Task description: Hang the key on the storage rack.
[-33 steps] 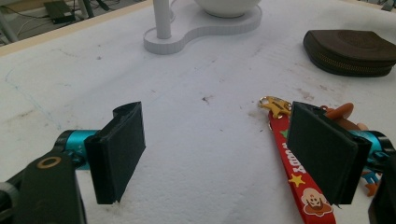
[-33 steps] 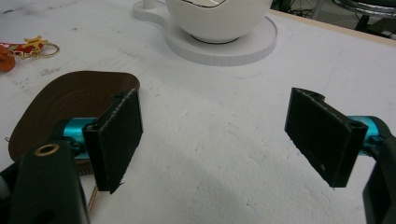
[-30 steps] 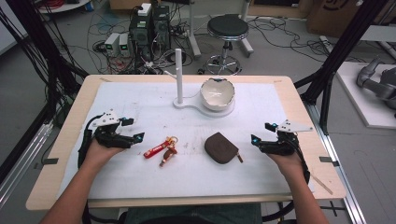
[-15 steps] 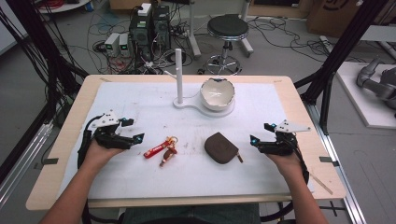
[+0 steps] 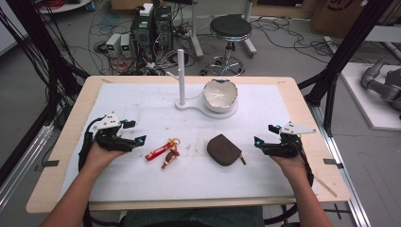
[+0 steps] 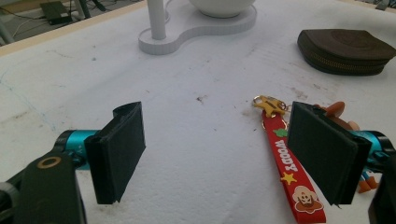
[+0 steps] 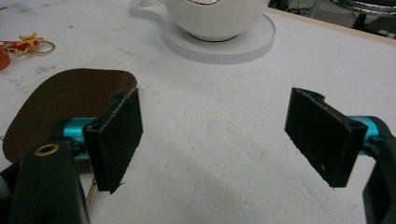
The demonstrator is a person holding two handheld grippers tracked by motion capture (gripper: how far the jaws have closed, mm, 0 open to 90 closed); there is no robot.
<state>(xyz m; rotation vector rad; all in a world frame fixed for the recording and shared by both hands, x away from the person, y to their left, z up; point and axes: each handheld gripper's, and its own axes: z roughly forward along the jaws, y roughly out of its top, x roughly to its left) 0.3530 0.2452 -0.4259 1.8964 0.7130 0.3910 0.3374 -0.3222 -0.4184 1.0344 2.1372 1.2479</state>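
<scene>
Brown rounded pouch [image 5: 225, 150] of seemingly leather beside red strap [image 5: 157, 151].

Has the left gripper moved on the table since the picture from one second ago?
No. In the high view the left gripper sits at the same spot, just left of the red key strap, as before.

Red keychain [image 5: 161, 150], brown pouch [image 5: 224, 149]
</scene>
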